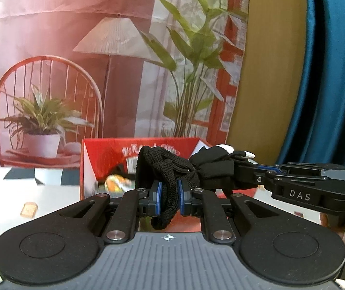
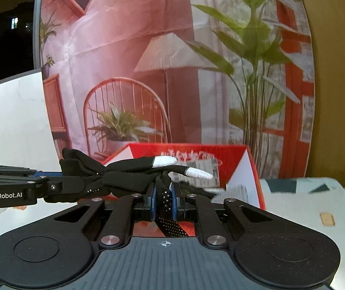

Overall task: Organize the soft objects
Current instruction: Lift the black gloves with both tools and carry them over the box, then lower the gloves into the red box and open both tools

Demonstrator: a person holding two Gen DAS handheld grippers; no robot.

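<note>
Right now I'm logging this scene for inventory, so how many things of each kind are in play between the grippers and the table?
Grippers: 2, left gripper and right gripper
Black glove, held by both: 1
Red box: 1
Total: 4

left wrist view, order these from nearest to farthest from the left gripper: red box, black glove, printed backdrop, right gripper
1. black glove, clamped in the left gripper.
2. right gripper, on the right, gripping the same glove.
3. red box, open, just behind the glove.
4. printed backdrop, hanging behind the box.
</note>
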